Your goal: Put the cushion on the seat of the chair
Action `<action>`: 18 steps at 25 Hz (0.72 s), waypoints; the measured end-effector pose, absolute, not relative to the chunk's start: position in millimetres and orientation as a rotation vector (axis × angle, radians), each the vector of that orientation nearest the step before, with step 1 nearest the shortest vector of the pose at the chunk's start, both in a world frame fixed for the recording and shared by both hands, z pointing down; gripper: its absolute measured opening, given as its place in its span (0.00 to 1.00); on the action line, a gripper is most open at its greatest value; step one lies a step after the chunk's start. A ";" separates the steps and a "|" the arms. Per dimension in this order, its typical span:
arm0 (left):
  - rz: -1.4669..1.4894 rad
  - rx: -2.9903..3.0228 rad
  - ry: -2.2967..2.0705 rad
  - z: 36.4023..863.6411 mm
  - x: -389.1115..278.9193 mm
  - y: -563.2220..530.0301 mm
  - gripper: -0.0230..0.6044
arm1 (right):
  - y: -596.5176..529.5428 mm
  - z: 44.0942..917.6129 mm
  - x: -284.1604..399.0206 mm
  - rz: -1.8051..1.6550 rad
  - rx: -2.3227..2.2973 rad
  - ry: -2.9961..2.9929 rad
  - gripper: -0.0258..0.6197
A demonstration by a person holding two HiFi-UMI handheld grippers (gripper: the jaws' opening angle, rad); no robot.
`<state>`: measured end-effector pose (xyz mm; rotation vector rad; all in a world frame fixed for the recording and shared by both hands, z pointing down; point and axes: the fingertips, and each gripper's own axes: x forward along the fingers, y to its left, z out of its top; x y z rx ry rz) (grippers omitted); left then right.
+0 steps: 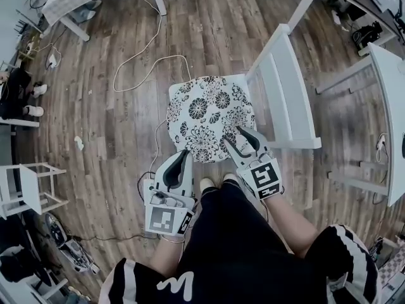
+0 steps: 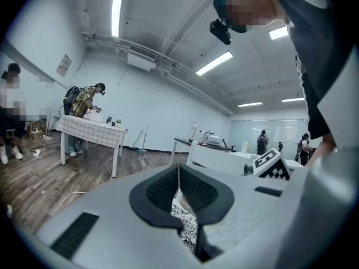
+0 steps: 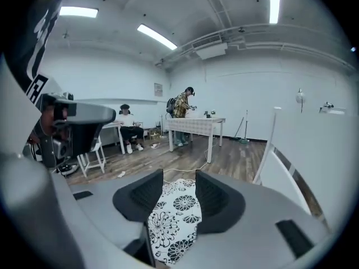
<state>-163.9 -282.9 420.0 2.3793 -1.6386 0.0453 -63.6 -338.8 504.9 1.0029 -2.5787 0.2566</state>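
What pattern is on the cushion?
Black flowers on white. The cushion shows best in the head view.

Wood floor (image 1: pixel 114 128), white tables (image 1: pixel 392 87), ceiling striplights (image 2: pixel 116 7)

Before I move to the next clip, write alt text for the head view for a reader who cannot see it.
Seen from above, a black-and-white flowered cushion lies on the seat of a white chair on a wooden floor. The left tool is closed on the cushion's near edge; the right tool rests open over its near right corner.
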 end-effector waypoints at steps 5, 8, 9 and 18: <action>0.031 2.430 -1.642 392.7 -157.1 -290.3 0.06 | -346.5 443.3 -65.4 0.213 1.084 -2.673 0.23; 0.018 2.460 -1.640 377.2 -152.8 -292.6 0.06 | -346.7 414.1 -68.4 0.193 1.110 -2.718 0.23; 0.008 2.468 -1.642 371.4 -151.6 -293.5 0.06 | -346.3 404.5 -69.4 0.187 1.118 -2.734 0.22; -0.076 2.528 -1.623 330.9 -139.0 -290.2 0.06 | -333.2 333.7 -68.1 0.208 1.244 -2.871 0.10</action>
